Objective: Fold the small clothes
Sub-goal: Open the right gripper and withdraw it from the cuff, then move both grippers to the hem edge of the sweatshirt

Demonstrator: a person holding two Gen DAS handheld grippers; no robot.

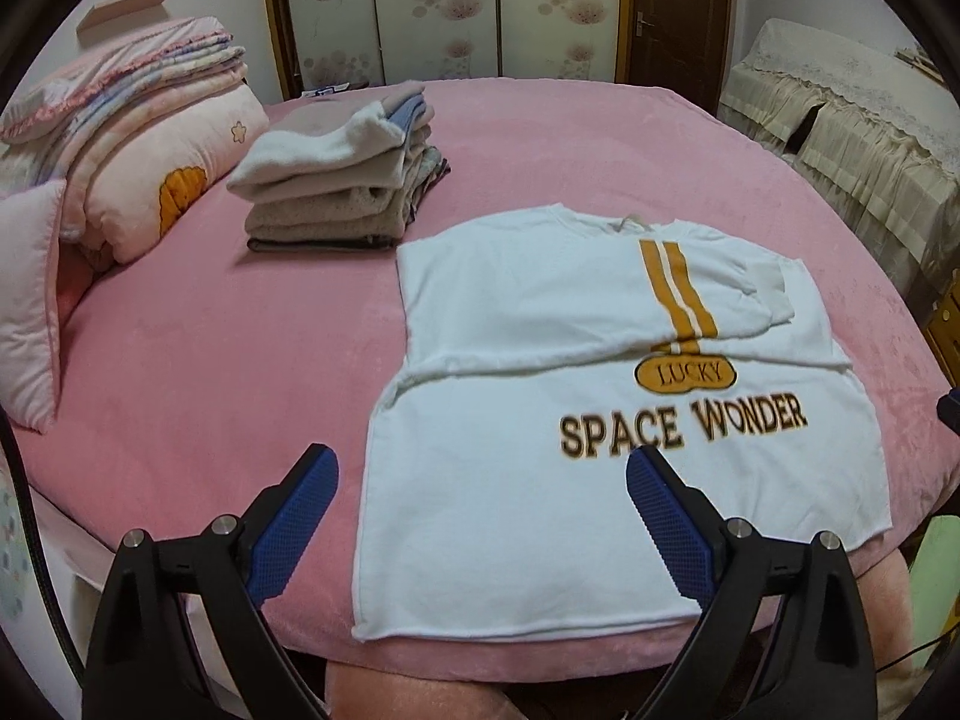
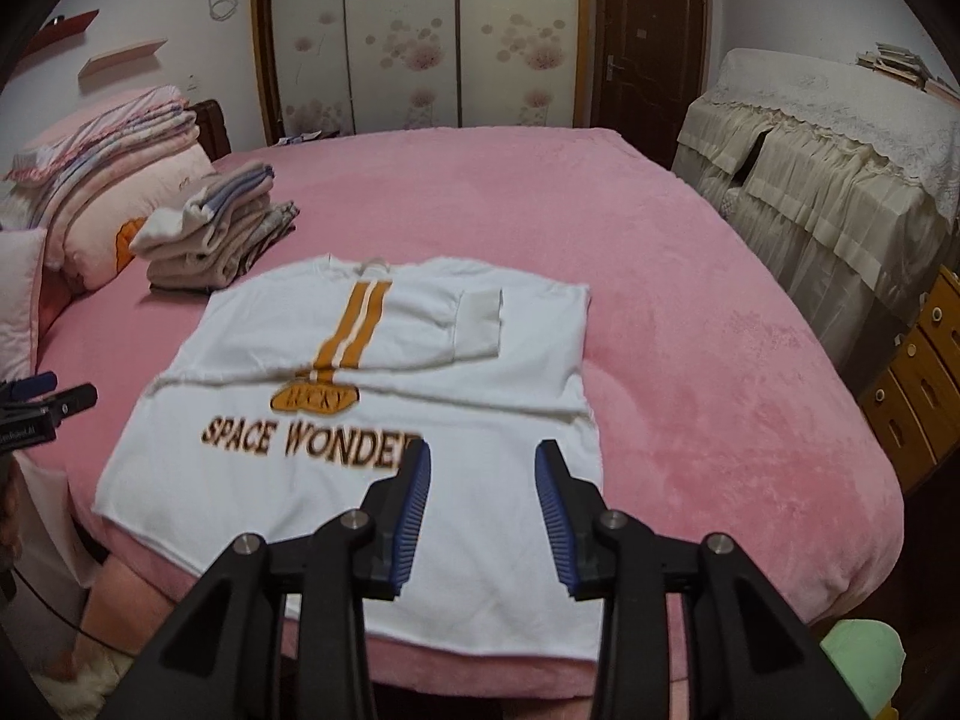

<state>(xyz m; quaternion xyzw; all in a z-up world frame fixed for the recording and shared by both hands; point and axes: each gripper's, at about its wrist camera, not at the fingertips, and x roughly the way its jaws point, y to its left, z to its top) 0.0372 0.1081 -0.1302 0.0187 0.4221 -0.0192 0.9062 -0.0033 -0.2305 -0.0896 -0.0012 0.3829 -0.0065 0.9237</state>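
A white sweatshirt [image 1: 540, 468] with orange stripes and "SPACE WONDER" print lies flat on the pink bed, both sleeves folded across its chest; it also shows in the right wrist view [image 2: 360, 420]. My left gripper [image 1: 480, 474] is open and empty, hovering above the shirt's lower left part near the hem. My right gripper [image 2: 483, 468] is open and empty, above the shirt's lower right part. The left gripper's tip shows at the left edge of the right wrist view [image 2: 48, 402].
A stack of folded clothes [image 1: 342, 180] sits behind the shirt on the left, also in the right wrist view [image 2: 210, 240]. Pillows and quilts [image 1: 120, 138] lie at far left. The pink bed [image 2: 720, 360] spreads to the right. A lace-covered cabinet [image 2: 840, 180] stands beyond.
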